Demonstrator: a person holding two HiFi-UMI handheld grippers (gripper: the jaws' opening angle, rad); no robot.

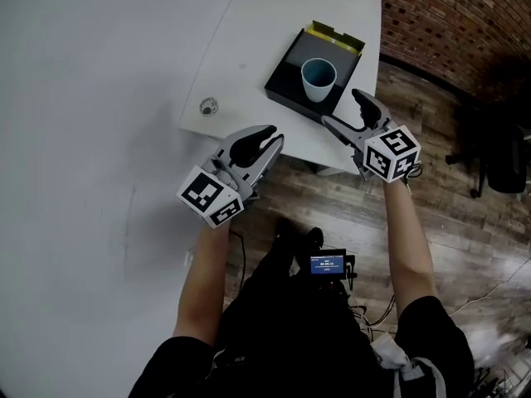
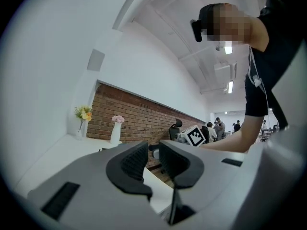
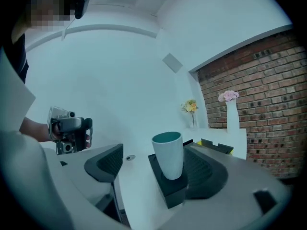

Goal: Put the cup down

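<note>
White table (image 1: 249, 48) carries a black tray (image 1: 286, 73); the cup (image 1: 319, 79) stands upright on it just ahead of the right claw (image 1: 342, 109), whose wide-spread jaws are closing, touching nothing. Beside it, the left claw (image 1: 267, 139) has its jaws drawn together, empty

The smooth, matt pale cup with a teal inside (image 1: 319, 79) stands in a matt black shallow box (image 1: 286, 75). The smooth white table (image 1: 249, 48) looks satin. At four o'clock the brown wooden plank floor (image 1: 452, 193) has a slight sheen, and at one o'clock is a rough red brick wall (image 1: 448, 11).
</note>
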